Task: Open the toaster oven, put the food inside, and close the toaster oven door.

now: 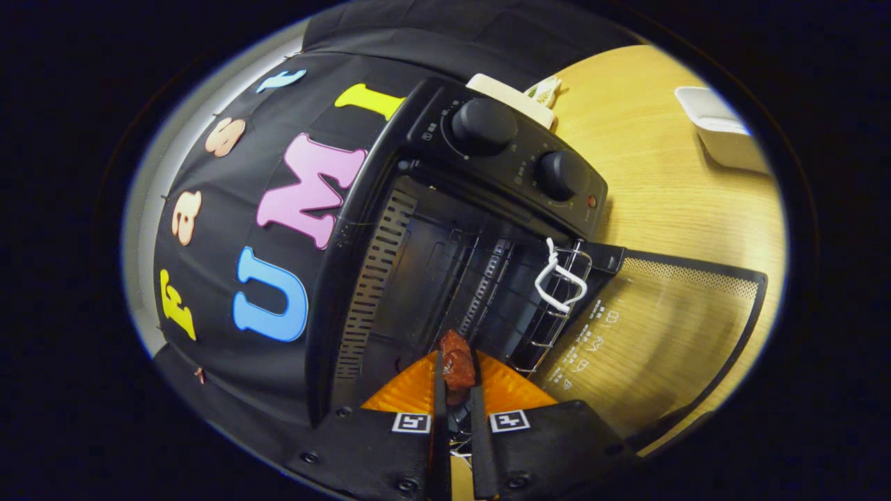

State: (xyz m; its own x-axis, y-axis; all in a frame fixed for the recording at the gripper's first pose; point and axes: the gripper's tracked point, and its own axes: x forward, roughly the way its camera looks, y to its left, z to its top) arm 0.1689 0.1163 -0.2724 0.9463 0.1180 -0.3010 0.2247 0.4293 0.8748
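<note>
- Your tongs (pixel 456 379) were nearly closed, with both fingers (pixel 439 390) pressed against a dark red piece of food (pixel 456 365) pinched between their tips.
- The food sat at the mouth of the toaster oven (pixel 445 229), just in front of the dark cavity and the wire rack (pixel 550 313) inside it.
- You had the whole view tilted, so the oven appeared rolled onto its side against the black booth wall (pixel 230 229).
- The oven door (pixel 668 327) was fully open, lying flat over the wooden table (pixel 661 188), its glass showing the wood grain through it and some white printed markings.
- A white loop (pixel 557 278) hung on the front edge of the wire rack, near the hinge side of the door.
- Two black knobs (pixel 484 125) sat on the control panel, with a small red light (pixel 591 201) just beside the second one.
- Behind the oven stood a cream-coloured object (pixel 508 97); I could not tell what it was.
- Well apart from the oven, a white tray (pixel 720 129) rested on the table.
</note>
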